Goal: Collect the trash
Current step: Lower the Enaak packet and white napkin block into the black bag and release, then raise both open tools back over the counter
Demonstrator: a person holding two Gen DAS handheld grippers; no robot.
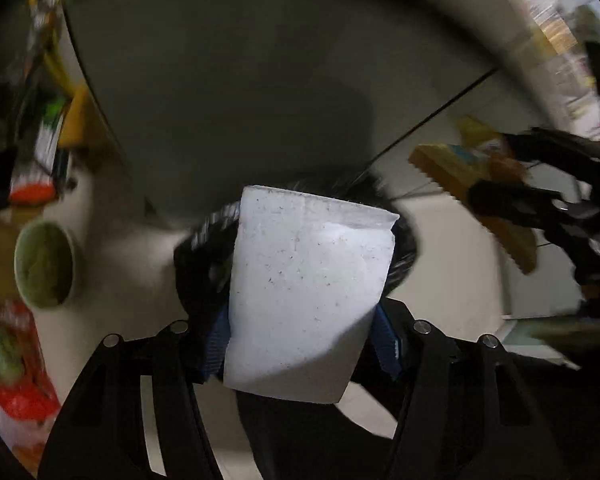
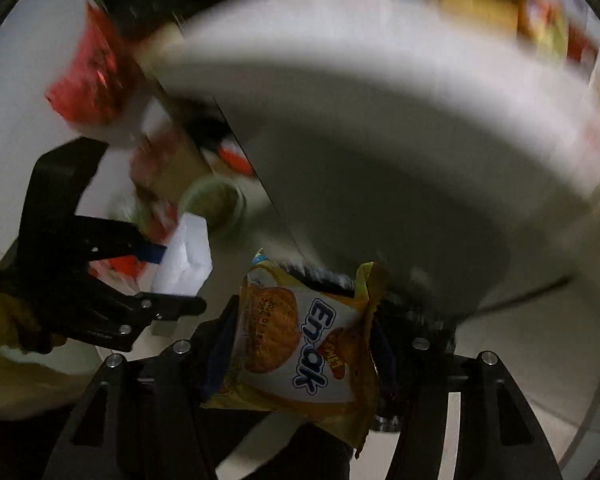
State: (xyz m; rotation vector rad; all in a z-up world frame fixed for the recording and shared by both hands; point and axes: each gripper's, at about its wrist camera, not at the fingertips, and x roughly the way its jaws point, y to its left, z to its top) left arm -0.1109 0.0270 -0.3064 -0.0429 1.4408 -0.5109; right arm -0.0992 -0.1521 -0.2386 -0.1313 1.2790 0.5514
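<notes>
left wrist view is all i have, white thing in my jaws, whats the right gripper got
Observer: The right gripper is shut on a yellow snack wrapper with a biscuit picture; the right wrist view shows "Enak" printed on it.
Operator: is that wrapper whole or opened
Observer: Its top edge is torn open and ragged, with a loose flap sticking up on the right.
Operator: can that view see my left gripper
Observer: Yes, the left gripper sits at the left of that view, shut on the white paper, which shows there as a crumpled piece.
Operator: anything behind it
Observer: A green cup sits just past the paper, beside a red packet.
</notes>
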